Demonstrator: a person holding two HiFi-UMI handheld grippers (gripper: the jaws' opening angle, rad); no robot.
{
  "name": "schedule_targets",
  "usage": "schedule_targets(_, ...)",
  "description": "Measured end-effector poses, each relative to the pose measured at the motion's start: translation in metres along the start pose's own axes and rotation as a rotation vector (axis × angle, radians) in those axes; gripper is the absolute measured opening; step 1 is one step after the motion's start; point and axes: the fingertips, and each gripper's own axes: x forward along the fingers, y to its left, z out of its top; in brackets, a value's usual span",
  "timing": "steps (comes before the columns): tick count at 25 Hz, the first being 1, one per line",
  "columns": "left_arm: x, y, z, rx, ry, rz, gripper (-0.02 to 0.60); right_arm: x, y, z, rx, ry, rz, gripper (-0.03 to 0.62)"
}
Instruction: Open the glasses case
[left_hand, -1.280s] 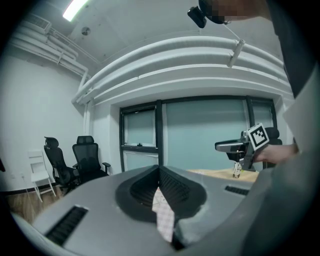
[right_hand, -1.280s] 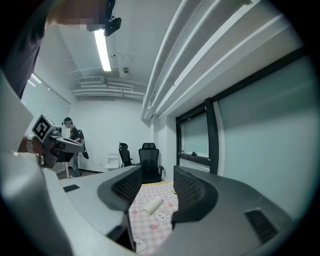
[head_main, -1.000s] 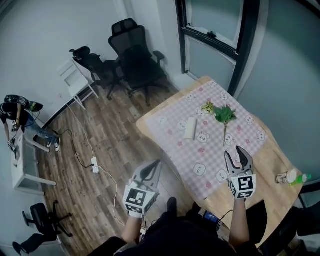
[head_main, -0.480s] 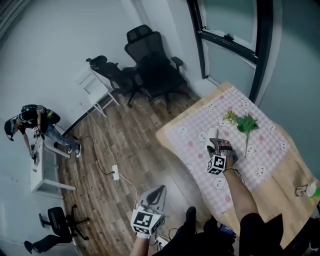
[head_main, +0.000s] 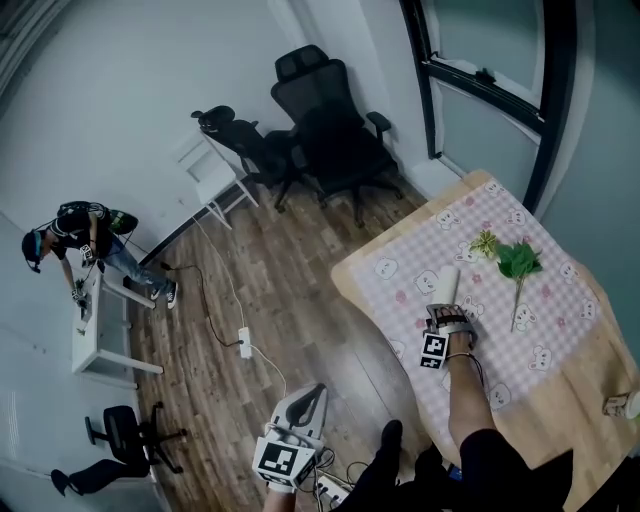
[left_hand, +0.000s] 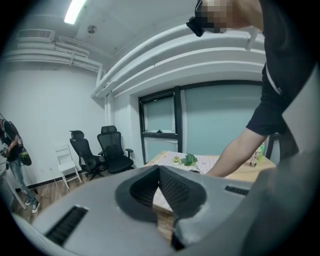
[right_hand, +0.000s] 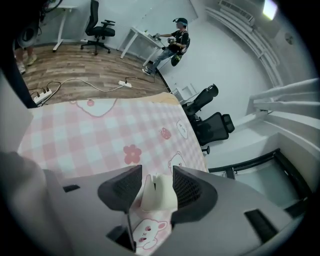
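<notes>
checked tablecloth (head_main: 545, 335): right gripper (head_main: 447, 313) jaws pinch glasses case (head_main: 449, 284), sprig (head_main: 519, 263) near; left gripper (head_main: 312, 393) jaws together.

Grey left tongs (left_hand: 159, 172), marker cube (head_main: 284, 462), black sleeve (left_hand: 280, 75)

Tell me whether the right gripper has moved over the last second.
Yes. The right gripper went forward from the table's near edge onto the cloth, and its jaws now sit around the case.
</notes>
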Motion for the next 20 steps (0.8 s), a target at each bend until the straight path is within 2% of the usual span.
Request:
schedule_targets(7,0.0,0.009,-0.007,-0.013,0.045,0.015,0.002,0.016,-0.01,-0.006,0.011,0.011,-0.008,0.199)
schedule_targets(11,-0.002,0.011,-0.015,-0.026,0.066,0.018,0.002,0.02,-0.003,-0.003,0.02,0.01,0.019,0.161)
schedule_targets(20,-0.002,0.012,-0.014,-0.019,0.048,0.021,0.002,0.023,-0.001,-0.004,0.022,0.001,0.028,0.11)
